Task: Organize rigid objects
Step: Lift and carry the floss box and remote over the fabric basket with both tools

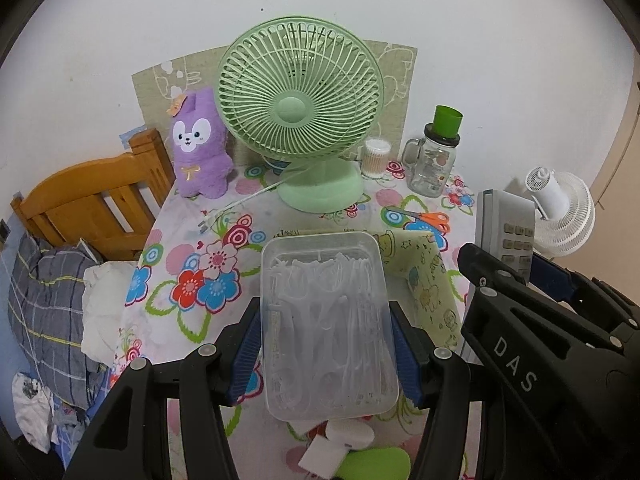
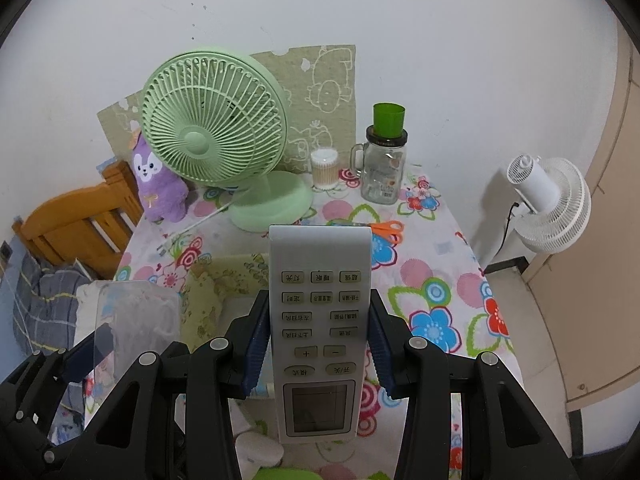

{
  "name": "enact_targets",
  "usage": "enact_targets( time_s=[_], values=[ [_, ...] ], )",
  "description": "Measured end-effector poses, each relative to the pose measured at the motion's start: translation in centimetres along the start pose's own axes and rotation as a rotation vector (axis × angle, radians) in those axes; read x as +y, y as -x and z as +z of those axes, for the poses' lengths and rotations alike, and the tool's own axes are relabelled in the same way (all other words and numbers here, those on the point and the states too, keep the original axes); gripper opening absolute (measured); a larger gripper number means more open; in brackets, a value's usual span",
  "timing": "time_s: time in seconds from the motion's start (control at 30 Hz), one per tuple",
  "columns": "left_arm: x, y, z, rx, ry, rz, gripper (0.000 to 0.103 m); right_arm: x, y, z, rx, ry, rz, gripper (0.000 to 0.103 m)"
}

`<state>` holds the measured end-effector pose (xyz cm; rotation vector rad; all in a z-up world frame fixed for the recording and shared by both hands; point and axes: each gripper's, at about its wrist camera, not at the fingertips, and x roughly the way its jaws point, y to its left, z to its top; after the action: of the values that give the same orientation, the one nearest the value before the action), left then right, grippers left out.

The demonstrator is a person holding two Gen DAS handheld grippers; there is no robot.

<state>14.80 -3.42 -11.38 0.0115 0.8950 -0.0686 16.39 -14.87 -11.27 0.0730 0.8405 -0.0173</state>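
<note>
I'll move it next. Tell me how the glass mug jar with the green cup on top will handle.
The jar looks like clear glass: probably heavyish, slick, breakable. The green cup seems merely perched on its lid, so it may topple if tilted. The side handle could help the grip.

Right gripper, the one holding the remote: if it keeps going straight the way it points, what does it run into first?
Probably the green fan: the right gripper, shut on the remote, points toward the fan's base, with the orange scissors just to the right. Depth is unclear, and the line may pass above the table.

Clear floss-pick box, white remote: both held aloft.
</note>
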Motion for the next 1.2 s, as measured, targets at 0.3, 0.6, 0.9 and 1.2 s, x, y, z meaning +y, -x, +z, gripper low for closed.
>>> enact_targets(
  time_s=[0.3,0.6,0.9,1.2],
  values=[
    [0.4,-3.6,1.2,0.019,0.007,0.010,0.061,0.3,-3.8,0.9,0.018,0.010,-0.007,0.048],
    [0.0,-7.0,1.5,0.057,-0.008,0.007,0.061,0.7,-7.6,1.1,0.062,0.024,0.002,0.048],
    [0.0,-9.7,1.4,0.087,-0.009,0.001,0.061,0.5,-10.6,0.8,0.111,0.016,0.005,0.048],
    [-0.4,-12.4,0.4,0.134,-0.022,0.007,0.061,0.7,-13.5,-0.4,0.187,0.022,0.026,0.048]
  ],
)
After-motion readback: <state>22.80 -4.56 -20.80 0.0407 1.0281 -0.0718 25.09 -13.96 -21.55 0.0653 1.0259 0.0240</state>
